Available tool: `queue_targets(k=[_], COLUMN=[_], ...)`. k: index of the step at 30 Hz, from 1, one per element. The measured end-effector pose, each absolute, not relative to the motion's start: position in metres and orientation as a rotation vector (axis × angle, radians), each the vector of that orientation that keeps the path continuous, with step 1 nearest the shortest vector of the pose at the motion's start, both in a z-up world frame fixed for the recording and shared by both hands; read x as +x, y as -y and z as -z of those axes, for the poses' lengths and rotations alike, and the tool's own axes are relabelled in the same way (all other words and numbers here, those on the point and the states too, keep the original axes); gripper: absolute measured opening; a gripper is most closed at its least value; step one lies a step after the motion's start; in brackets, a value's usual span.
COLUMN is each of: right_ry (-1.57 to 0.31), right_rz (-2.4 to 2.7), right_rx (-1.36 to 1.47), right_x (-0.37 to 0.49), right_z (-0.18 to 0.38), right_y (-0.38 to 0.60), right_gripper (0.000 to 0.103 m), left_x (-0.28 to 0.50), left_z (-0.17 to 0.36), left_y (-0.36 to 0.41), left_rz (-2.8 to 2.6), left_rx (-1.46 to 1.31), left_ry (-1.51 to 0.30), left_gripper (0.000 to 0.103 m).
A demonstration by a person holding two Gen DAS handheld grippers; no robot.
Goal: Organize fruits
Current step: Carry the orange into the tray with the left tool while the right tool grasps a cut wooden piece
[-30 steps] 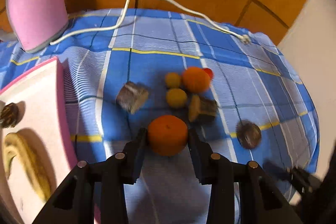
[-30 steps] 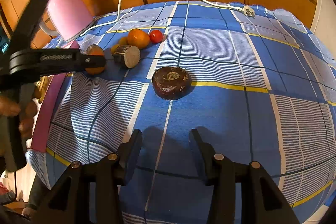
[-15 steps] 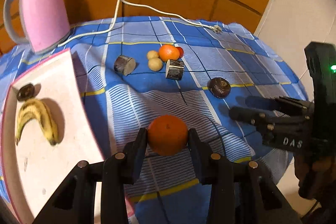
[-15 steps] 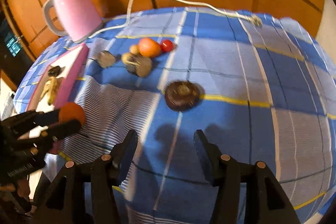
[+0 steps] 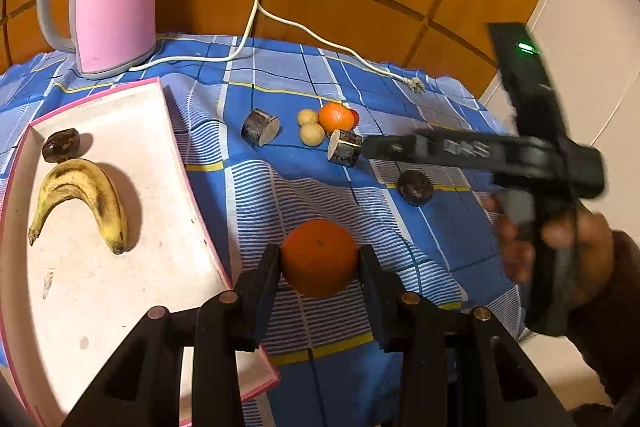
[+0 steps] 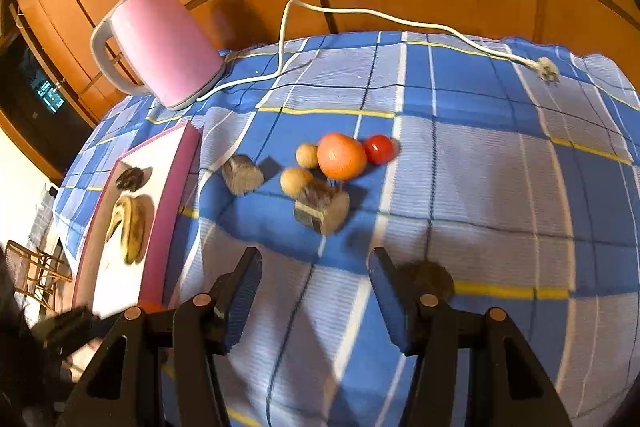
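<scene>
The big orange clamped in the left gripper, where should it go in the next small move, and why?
Probably swing the left gripper sideways over the pink-rimmed white tray. Its jaws are shut on the large round orange, which hangs above the blue checked tablecloth just beside the tray edge, and the tray already holds a spotted yellow banana with bare space below it.

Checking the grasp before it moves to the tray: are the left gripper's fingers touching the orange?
Touching. The left wrist view shows both fingers of the left gripper pressed against the sides of the orange, no gap.
</scene>
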State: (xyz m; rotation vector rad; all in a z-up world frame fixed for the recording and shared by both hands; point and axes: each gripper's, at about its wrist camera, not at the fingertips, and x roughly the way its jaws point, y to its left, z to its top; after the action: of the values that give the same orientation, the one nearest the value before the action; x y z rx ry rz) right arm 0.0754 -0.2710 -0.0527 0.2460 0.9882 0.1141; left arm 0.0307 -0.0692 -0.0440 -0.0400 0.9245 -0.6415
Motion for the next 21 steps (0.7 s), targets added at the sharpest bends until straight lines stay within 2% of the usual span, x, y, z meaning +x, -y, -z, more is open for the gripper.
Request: queue_targets(k=[10, 12, 17, 21], right_ry=[-1.067, -1.106, -1.081, -1.072], right_rz=[-0.025, -0.031, -0.023, -0.032], right_rx=[0.224, 0.197, 0.090, 0.108], right_x=[0.130, 0.132, 0.111, 0.096], right_z=[0.076, 0.083, 0.080, 0.081], right_y=[0.264, 0.259, 0.243, 0.246], right_gripper=[0.056, 0.033, 0.031, 0.032], left_x=[0.031, 0.031, 0.036, 0.051], left_z=[0.035, 0.033, 0.025, 0.020], left_y=[0.057, 0.054, 0.038, 0.009], left_rz=[0.618, 0.618, 0.597, 0.521], left_rx=[-0.069, -0.080, -0.126, -0.194], left_ry=[-0.905, -0.905, -0.892, -0.884], left_gripper=[0.040, 0.040, 0.040, 0.040])
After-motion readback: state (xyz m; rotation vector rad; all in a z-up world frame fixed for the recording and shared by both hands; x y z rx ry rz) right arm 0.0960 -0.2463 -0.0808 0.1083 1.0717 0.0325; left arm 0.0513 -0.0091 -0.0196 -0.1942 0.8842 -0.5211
